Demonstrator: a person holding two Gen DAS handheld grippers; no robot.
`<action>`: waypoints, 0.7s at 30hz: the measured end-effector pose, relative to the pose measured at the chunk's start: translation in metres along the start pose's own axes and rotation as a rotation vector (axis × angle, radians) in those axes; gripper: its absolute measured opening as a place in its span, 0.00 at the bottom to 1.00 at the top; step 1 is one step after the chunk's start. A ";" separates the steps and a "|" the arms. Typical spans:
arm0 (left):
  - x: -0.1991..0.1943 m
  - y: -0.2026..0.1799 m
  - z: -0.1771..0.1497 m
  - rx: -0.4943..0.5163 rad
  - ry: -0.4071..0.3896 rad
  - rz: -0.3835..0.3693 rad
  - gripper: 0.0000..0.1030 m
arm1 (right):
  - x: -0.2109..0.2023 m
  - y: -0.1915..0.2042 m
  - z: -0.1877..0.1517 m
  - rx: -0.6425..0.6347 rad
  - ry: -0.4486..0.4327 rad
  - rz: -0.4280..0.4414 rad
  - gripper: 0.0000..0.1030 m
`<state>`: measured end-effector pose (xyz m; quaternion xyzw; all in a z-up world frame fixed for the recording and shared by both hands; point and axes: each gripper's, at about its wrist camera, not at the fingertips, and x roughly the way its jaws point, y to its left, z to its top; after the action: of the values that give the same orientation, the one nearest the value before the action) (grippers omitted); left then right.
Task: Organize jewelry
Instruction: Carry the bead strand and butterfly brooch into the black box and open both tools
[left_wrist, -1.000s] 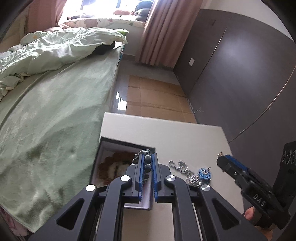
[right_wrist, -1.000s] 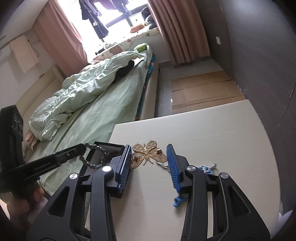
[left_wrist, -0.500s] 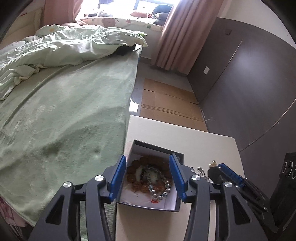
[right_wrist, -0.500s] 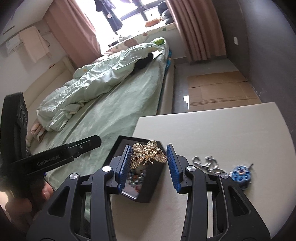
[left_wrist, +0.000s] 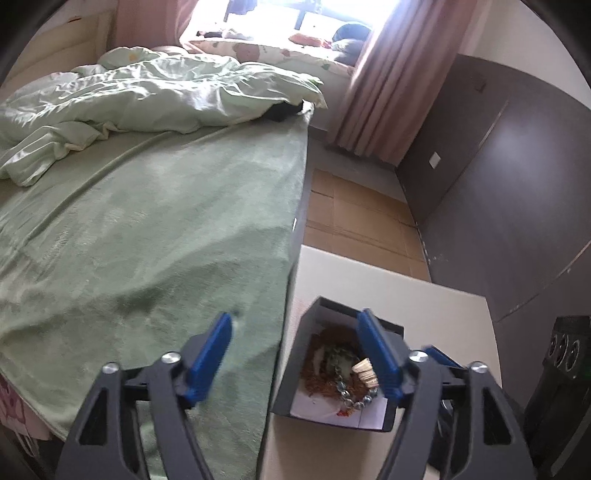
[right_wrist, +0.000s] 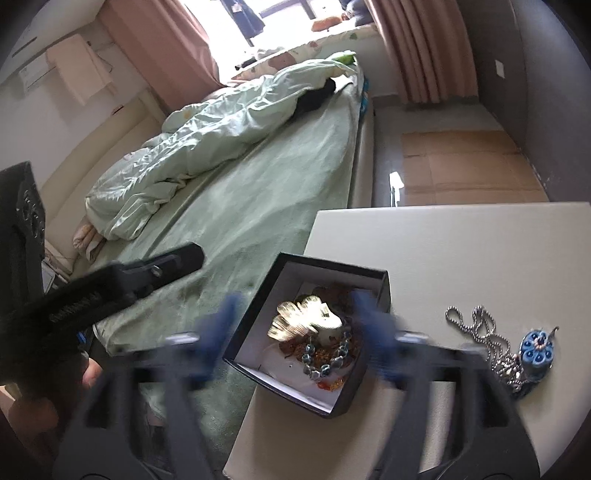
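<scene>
- Bedding first: a green blanket (left_wrist: 147, 229) covers the bed on the left, with a pale rumpled duvet (left_wrist: 147, 96) heaped toward the window.
- Left gripper (left_wrist: 295, 354) hangs over the bed's edge and the table's left side, its blue-padded fingers (left_wrist: 208, 354) spread wide apart and holding nothing.
- Black box (right_wrist: 364, 275) sits open at the left edge of the white table (right_wrist: 461, 251), just beside the bed.
- Inside the box lie a gold butterfly brooch (right_wrist: 301, 319), a bracelet of grey-blue beads (right_wrist: 327, 362) and brownish pieces that are hard to make out.
- Right gripper (right_wrist: 299, 339) hovers above the box, its fingers motion-blurred, parted on either side of the box and gripping nothing.
- Silver ball chain (right_wrist: 476, 328) lies loose on the tabletop to the right of the box, with a round blue pendant (right_wrist: 535, 352) touching it at the far right.
- Pink curtains (left_wrist: 373, 92) and a dark wall panel (left_wrist: 517, 184) close the scene on the right.
</scene>
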<state>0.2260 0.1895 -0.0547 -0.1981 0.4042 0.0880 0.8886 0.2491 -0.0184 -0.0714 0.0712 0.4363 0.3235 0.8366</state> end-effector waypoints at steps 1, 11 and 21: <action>-0.001 0.001 0.000 -0.003 -0.003 -0.001 0.70 | -0.004 -0.003 0.000 0.009 -0.015 0.001 0.82; 0.000 -0.019 -0.003 0.047 -0.004 -0.024 0.79 | -0.047 -0.056 0.001 0.094 -0.039 -0.070 0.82; 0.008 -0.061 -0.016 0.140 0.026 -0.087 0.79 | -0.080 -0.119 -0.008 0.148 0.002 -0.201 0.82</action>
<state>0.2394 0.1277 -0.0533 -0.1538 0.4117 0.0181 0.8981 0.2668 -0.1610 -0.0696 0.0883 0.4650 0.2052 0.8567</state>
